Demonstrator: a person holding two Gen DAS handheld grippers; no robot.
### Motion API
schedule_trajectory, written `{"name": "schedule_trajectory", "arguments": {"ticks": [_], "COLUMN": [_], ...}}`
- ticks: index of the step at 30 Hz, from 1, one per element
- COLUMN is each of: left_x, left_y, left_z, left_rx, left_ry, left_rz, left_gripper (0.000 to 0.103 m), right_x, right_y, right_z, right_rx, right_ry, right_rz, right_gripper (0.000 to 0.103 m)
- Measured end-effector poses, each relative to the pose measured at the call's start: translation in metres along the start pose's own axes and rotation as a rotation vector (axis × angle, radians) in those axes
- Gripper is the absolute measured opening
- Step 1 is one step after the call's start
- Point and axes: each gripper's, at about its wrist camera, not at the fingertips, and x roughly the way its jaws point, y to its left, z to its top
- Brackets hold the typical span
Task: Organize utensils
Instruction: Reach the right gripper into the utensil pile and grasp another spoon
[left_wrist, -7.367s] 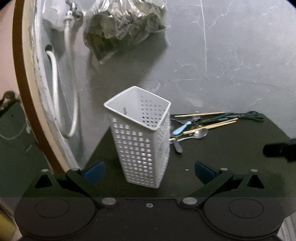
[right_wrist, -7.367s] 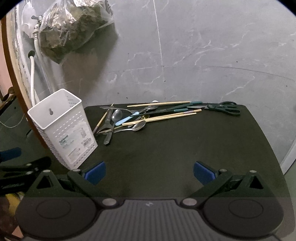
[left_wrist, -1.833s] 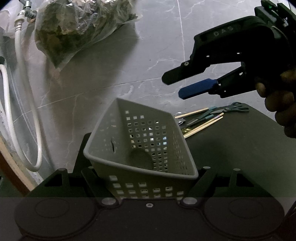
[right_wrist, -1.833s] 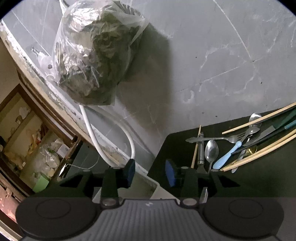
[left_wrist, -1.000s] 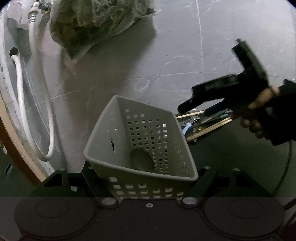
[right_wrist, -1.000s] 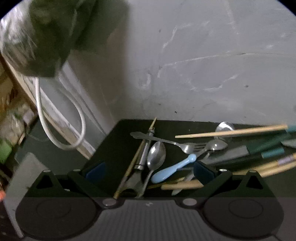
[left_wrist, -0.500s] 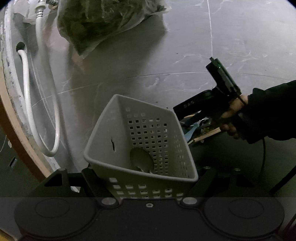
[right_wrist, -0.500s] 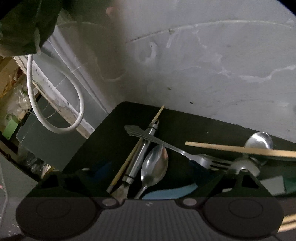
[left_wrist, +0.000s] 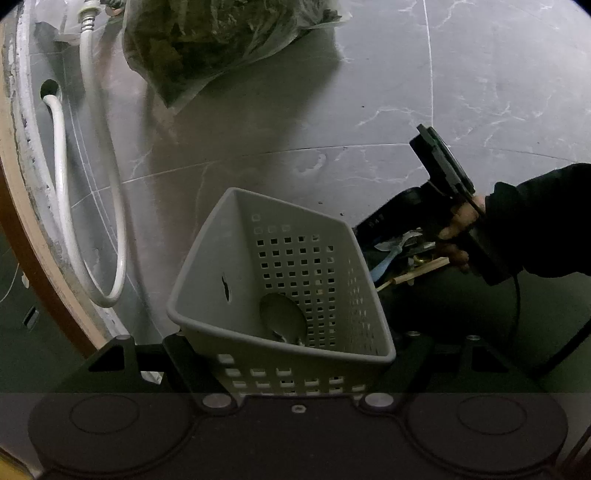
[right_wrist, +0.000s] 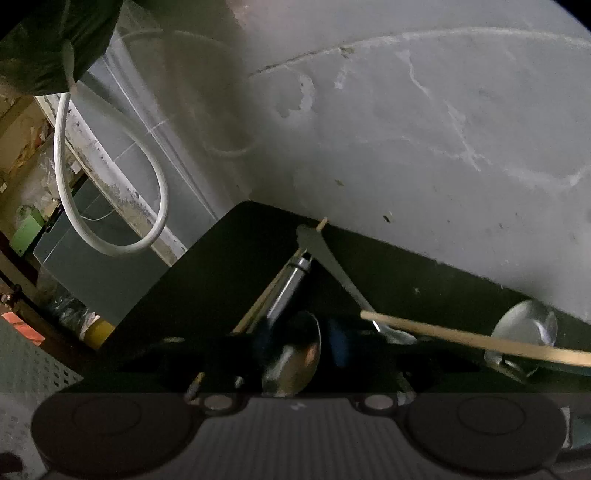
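Observation:
My left gripper (left_wrist: 291, 354) is shut on the white perforated basket (left_wrist: 236, 258), gripping it low on its sides, with a spoon (left_wrist: 284, 317) lying inside. My right gripper (right_wrist: 300, 343) is down in the utensil pile on the black table (right_wrist: 207, 280). Its jaws are closing and its blue pads (right_wrist: 338, 347) squeeze the bowl of a metal spoon (right_wrist: 295, 358). Beside it lie a fork (right_wrist: 332, 266), a metal handle (right_wrist: 291, 284), a chopstick (right_wrist: 461, 339) and another spoon (right_wrist: 524, 328). In the left wrist view, a hand (left_wrist: 458, 236) holds the right gripper (left_wrist: 388, 225) behind the basket.
A grey marble wall (right_wrist: 406, 129) rises just behind the table. A white hose (left_wrist: 110, 221) and a bag of greens (left_wrist: 207, 40) hang at the left. A blue-handled utensil (left_wrist: 388, 258) and a chopstick (left_wrist: 421, 269) lie right of the basket.
My right gripper dropped closer onto the utensil pile and its jaws went from wide apart to closed around the spoon's bowl. The left gripper and the basket stayed put.

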Motion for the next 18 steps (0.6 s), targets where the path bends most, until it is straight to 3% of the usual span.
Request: {"name": "schedule_trajectory", "arguments": {"ticks": [4, 12, 18], "left_x": [0.000, 0.002, 0.003], "left_y": [0.001, 0.003, 0.006], "left_z": [0.000, -0.001, -0.002], "left_rx": [-0.001, 0.002, 0.021], "left_ry": [-0.001, -0.015, -0.025], "left_rz": [-0.001, -0.010, -0.020], "left_gripper": [0.079, 0.078, 0.078], "right_x": [-0.001, -0.034, -0.073], "right_y": [-0.006, 0.006, 0.040], "right_z": [-0.007, -0.020, -0.027], "right_rx": [0.046, 0.078, 0.029], "right_ry": [-0.031, -0.171, -0.289], "right_rz": [0.034, 0.010, -0.071], "right_gripper": [0.004, 0.002, 0.001]}}
